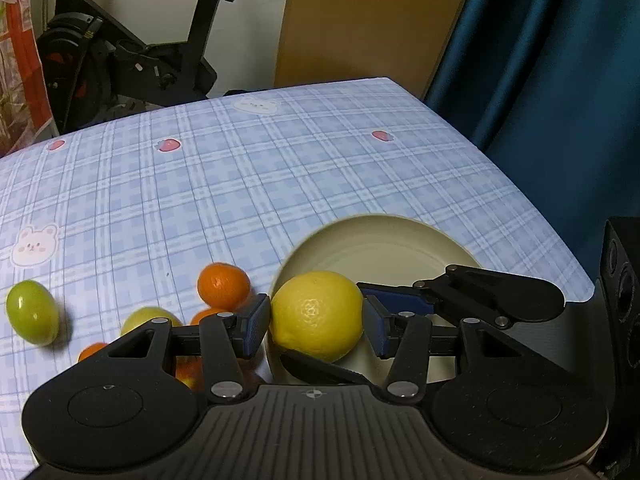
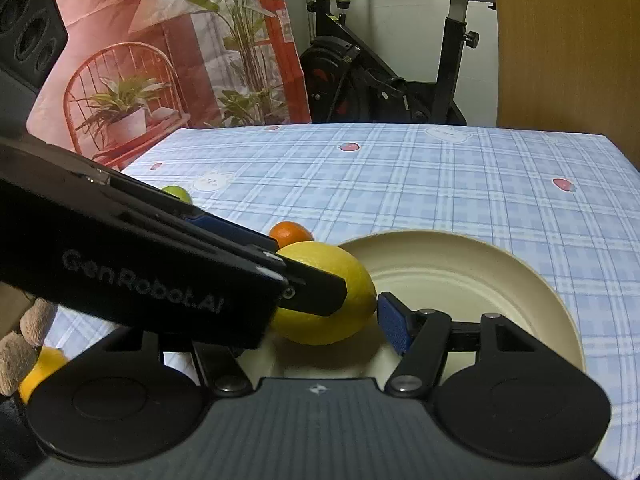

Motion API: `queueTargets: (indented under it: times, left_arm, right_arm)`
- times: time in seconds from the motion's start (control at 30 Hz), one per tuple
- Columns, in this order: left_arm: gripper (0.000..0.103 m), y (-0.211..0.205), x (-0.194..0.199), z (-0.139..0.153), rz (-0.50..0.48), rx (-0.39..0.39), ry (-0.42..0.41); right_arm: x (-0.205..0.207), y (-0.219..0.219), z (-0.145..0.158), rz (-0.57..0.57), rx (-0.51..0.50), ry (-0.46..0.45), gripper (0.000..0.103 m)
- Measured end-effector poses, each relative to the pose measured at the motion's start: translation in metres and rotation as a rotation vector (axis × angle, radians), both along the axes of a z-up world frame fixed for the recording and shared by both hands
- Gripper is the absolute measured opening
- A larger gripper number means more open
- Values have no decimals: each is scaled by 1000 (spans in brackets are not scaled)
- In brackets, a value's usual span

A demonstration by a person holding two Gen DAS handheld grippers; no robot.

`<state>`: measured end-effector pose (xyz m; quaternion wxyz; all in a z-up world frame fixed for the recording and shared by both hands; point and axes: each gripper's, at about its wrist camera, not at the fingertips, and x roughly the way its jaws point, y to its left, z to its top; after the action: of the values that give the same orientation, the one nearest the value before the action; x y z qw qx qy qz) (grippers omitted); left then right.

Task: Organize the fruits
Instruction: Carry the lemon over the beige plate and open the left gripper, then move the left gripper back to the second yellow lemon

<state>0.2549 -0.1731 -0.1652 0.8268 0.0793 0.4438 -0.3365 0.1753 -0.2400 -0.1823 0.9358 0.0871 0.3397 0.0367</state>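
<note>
We had the big yellow lemon (image 1: 316, 314) squeezed between the blue pads of our left tongs (image 1: 317, 322), hanging just over the near rim of the round cream plate (image 1: 384, 240). That plate sat near the right edge of the blue checked counter (image 1: 240, 184). Our right tongs (image 2: 332, 320) stood partly apart around the same lemon; one blue pad (image 2: 394, 326) sat right at its tip, but the other was hidden behind the left tool, so we could not tell if they gripped. Loose fruit waited beside the plate toward the left edge: a small orange mandarin (image 1: 222, 286), a shiny green oval fruit (image 1: 32, 322) and more behind our fingers. We judged the step was setting the lemon down, so we wanted it low and well inside the rim before letting go, since a round fruit released high on the sloped edge might roll off.
</note>
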Motion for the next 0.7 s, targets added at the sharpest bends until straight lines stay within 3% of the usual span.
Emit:
queueTargets:
  times: [0.43,0.7]
  left_arm:
    - [54,1,5,2,62,-23,-18]
    - [54,34,-13,22,123,-94,-44]
  right_arm:
    - [0,0,2,-38,-17,-13,67]
    - [-25,3,13,-64,7,-43,68]
